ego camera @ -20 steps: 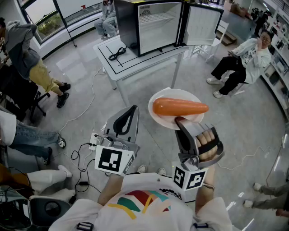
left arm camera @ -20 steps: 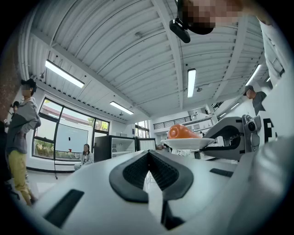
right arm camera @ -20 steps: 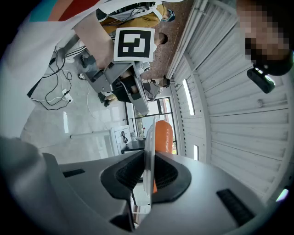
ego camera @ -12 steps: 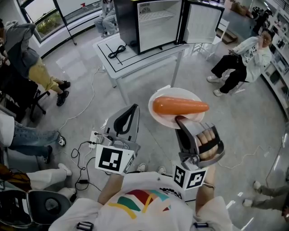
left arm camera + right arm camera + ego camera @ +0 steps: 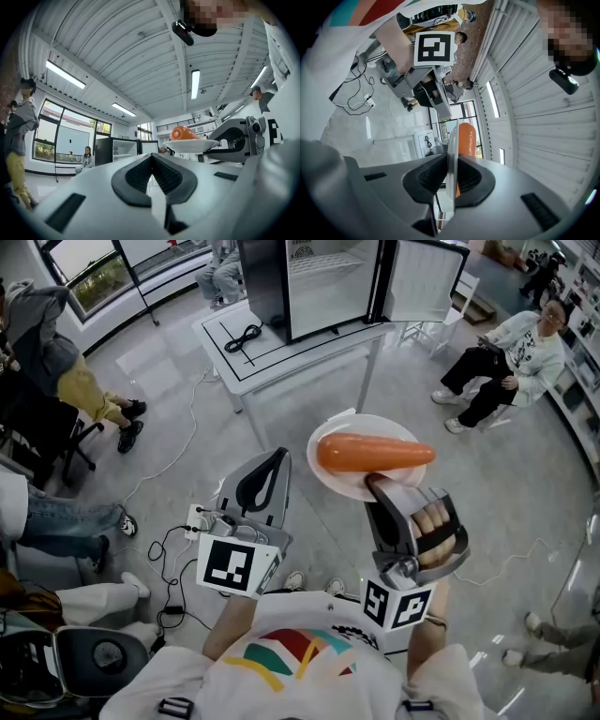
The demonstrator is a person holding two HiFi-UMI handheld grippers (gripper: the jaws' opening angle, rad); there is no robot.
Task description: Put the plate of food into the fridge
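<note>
**Plate pinched at the rim, fridge standing open far ahead**

Far left, an onlooker (image 5: 52, 362) is staying out of the way by the window. At near left, the left gripper (image 5: 273, 468) is pointing forward with its jaws pressed together on nothing; its own view shows the two pads meeting with no gap. It is probably idling there so that it is free to handle the fridge door or steady the load.

Far centre, the fridge (image 5: 323, 277) is sitting on a white table (image 5: 281, 352). Its door (image 5: 419, 282) is swung open to the right and the white inside is showing, so the way in looks ready. A black cable (image 5: 244, 338) is lying on the table just left of the fridge.

Near centre-right, the white plate (image 5: 330, 482) is riding level in the air, well short of the table. A long orange carrot (image 5: 373, 453) is lying across it. The right gripper (image 5: 377, 487) is pinching the plate's near rim, which is running thin between the pads in its own view. My guess is that gripping the rim is leaving the jaws clear of the food, and that the level hold is stopping the carrot from rolling off.

Far right, a seated person (image 5: 506, 357) is sitting clear of the path.
</note>
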